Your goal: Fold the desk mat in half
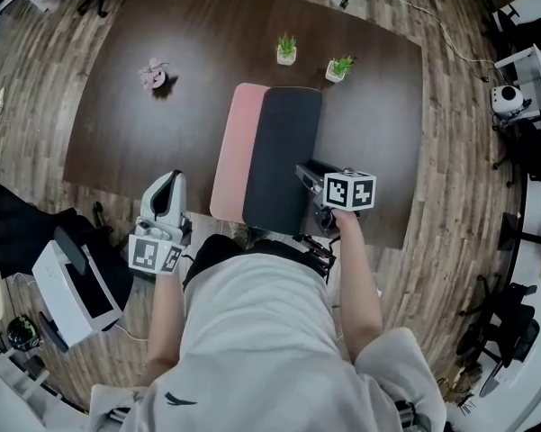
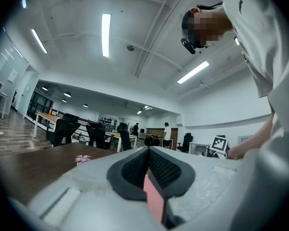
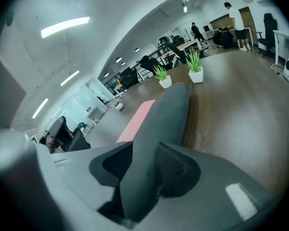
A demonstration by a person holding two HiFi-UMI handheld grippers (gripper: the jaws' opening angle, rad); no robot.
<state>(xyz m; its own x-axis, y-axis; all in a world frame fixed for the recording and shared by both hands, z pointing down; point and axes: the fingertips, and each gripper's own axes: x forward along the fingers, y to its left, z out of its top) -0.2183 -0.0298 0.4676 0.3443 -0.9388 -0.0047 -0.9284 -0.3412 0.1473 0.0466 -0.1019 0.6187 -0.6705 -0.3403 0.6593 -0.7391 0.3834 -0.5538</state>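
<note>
Nearest me, my left hand-held gripper (image 2: 148, 153) points level at the near edge of the dark brown wooden bench (image 1: 117, 106). Its jaws are closed against each other. A pink sliver shows low in the gap, and I cannot tell what it is. In the head view this gripper sits near the mat's near left corner and does not appear to touch it.

My right hand-held gripper (image 3: 144, 150) tilts down over the near right end of the thin rectangular desk mat (image 1: 284, 142), which is dark grey on one face and pink on the other. Its jaws stand partly apart with the mat's rounded dark edge running between them. One pad lies close against that edge and the other stands clear, so I judge nothing is clamped.

The mat lies lengthwise away from me in the middle of the bench, with its dark flap turned over the pink face. A pink strip (image 1: 237, 147) along the left side is uncovered, so I read the fold as laid but short of a true half.

The next move, as I see it, is to draw the right gripper off without dragging the flap. Then I would take the flap's free long edge and ease it left until it meets the pink edge.

Beyond the mat stand two small green plants in white pots (image 1: 287, 49), and a pink flower in a small pot (image 1: 154, 73) sits off to the far left. All three are well clear of the fold.
</note>
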